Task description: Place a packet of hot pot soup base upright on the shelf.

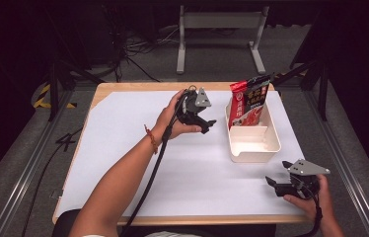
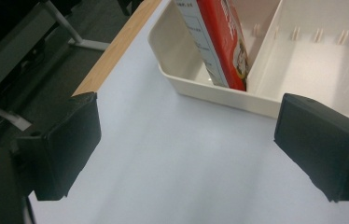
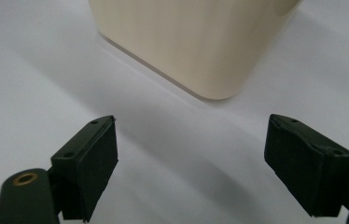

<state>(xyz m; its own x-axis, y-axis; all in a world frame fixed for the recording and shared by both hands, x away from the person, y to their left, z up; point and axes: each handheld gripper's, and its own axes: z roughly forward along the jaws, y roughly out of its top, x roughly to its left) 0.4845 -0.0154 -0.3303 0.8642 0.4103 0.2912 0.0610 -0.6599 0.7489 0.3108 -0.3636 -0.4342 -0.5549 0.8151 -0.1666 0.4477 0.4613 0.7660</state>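
Note:
A red snack packet (image 1: pixel 248 101) stands upright in the far end of a cream plastic bin (image 1: pixel 251 146) on the white table. In the left gripper view the packet (image 2: pixel 221 42) leans against the bin's (image 2: pixel 219 95) inner divider. My left gripper (image 1: pixel 211 123) hovers just left of the bin, its jaws wide apart with nothing between them, pads (image 2: pixel 67 144) clear of the packet. My right gripper (image 1: pixel 277 174) rests near the table's front right corner, open and empty, facing the bin's rounded corner (image 3: pixel 210 56).
The white table sheet (image 1: pixel 172 163) lies over a wooden top. Beyond the far edge are metal frame legs (image 1: pixel 180 44) and cables on the floor. The near half of the bin holds nothing.

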